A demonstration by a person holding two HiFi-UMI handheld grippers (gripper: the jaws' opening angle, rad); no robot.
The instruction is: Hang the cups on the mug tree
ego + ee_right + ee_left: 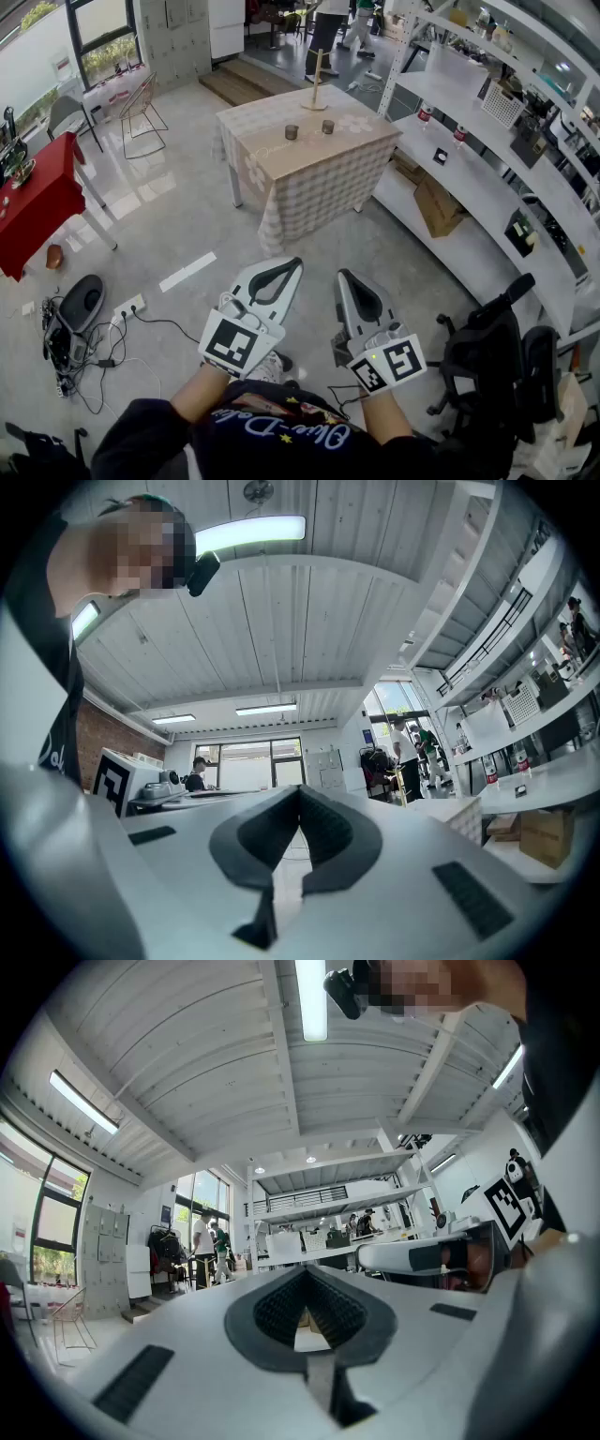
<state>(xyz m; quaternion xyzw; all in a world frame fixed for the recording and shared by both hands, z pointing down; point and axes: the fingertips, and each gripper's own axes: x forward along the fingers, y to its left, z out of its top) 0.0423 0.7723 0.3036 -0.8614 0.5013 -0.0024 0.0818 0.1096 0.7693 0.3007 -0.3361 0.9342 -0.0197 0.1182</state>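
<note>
Holding left fingers and right fingers close to body, both fully closed, gripping nothing. Judging step as approach: walking up to desk squarely, opening fingers before reaching. Steering clear of cables on left, office chair and shelves on right; using open floor between. Aiming for cups sitting mid-desk, well apart from fingers, mug tree standing at far edge.

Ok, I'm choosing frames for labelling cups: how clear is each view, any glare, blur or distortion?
Head view: even daylight, sharp, but the cups and mug tree are tiny and far, and the shelves bow. Left gripper view: fisheye, dark corners, ceiling lamp blown out. Right gripper view: same dark corners, its ceiling light glares.
</note>
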